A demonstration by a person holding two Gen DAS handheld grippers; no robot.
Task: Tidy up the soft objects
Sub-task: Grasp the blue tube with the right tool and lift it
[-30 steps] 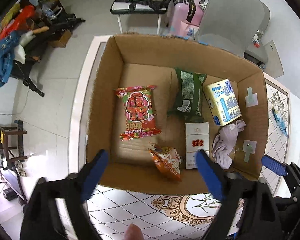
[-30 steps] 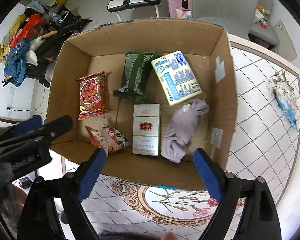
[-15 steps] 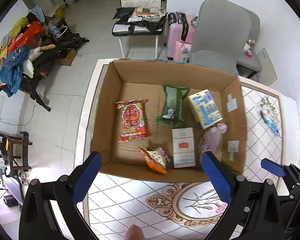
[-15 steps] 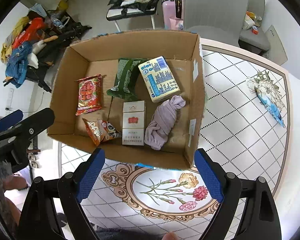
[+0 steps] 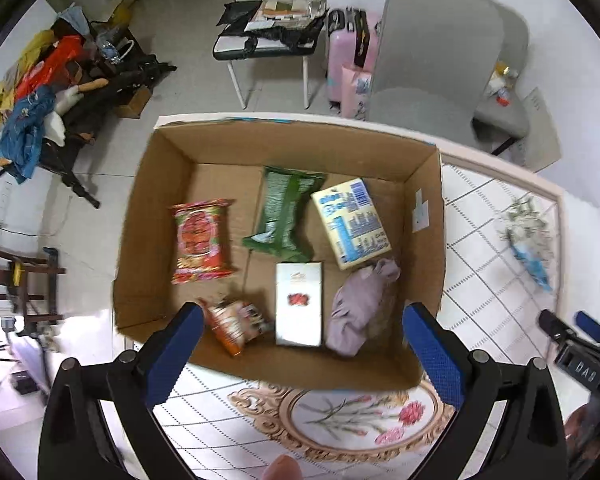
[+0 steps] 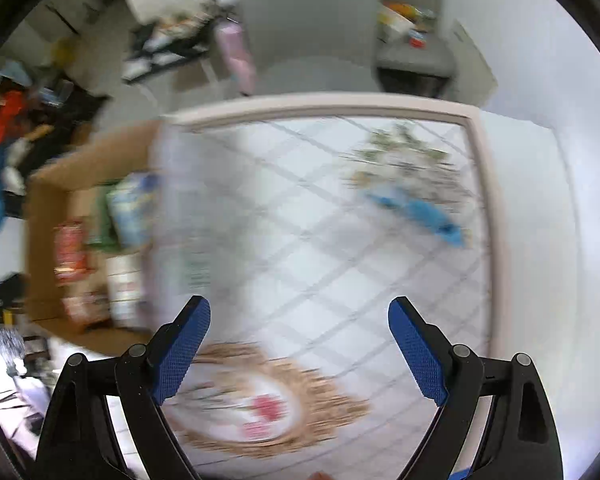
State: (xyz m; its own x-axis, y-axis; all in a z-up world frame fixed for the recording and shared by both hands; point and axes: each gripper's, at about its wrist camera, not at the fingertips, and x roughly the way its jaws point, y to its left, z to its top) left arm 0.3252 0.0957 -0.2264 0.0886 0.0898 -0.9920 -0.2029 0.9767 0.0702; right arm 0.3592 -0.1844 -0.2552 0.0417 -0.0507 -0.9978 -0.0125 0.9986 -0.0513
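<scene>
Box (image 5: 284, 368) of cardboard sits just ahead of my left gripper (image 5: 300, 328), jaws spread wide, gripping nothing. Between the fingertips I see the lilac cloth (image 5: 360, 304), white carton (image 5: 299, 304) and orange snack bag (image 5: 236, 320); red packet (image 5: 202, 240), green packet (image 5: 286, 212) and yellow pack (image 5: 350, 222) lie further ahead. My right gripper (image 6: 300, 320) is spread too, empty over patterned tabletop (image 6: 320, 240), blurred; blue packet (image 6: 416, 212) ahead-right.

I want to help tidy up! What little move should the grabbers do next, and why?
Probably swing the right gripper toward the blue packet lying on the tablecloth. Its jaws are open and empty, and that packet appears to be the one loose thing outside the cardboard box, where the purple cloth and snack bags already lie. The right view is blurred, so this is a guess.
</scene>
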